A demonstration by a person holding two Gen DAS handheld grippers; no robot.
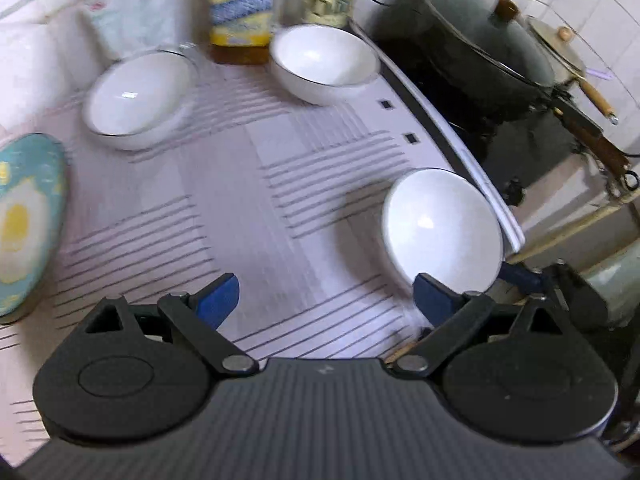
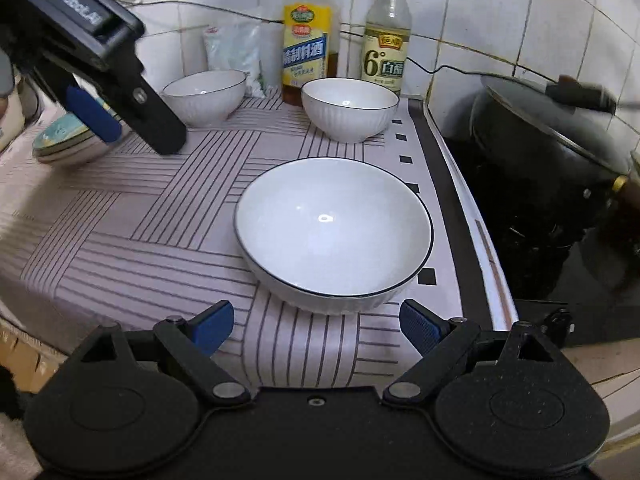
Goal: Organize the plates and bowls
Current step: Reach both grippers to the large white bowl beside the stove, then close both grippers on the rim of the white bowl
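Three white bowls with dark rims stand on the striped cloth. In the right wrist view, the nearest bowl (image 2: pixel 334 232) sits just ahead of my right gripper (image 2: pixel 316 326), which is open and empty. The other two bowls (image 2: pixel 204 96) (image 2: pixel 350 108) stand at the back. A stack of teal plates (image 2: pixel 68 140) lies at the far left, with my left gripper (image 2: pixel 128 124) hanging above and beside it. In the left wrist view, my left gripper (image 1: pixel 326 300) is open with nothing between its fingers. The top plate (image 1: pixel 28 216) is on its left and the nearest bowl (image 1: pixel 442 226) on its right.
Two bottles (image 2: pixel 308 40) (image 2: pixel 386 36) and a plastic bag (image 2: pixel 236 50) stand against the tiled wall behind the bowls. A black stove with a lidded dark pot (image 2: pixel 540 128) borders the cloth on the right. The counter's front edge runs close below the grippers.
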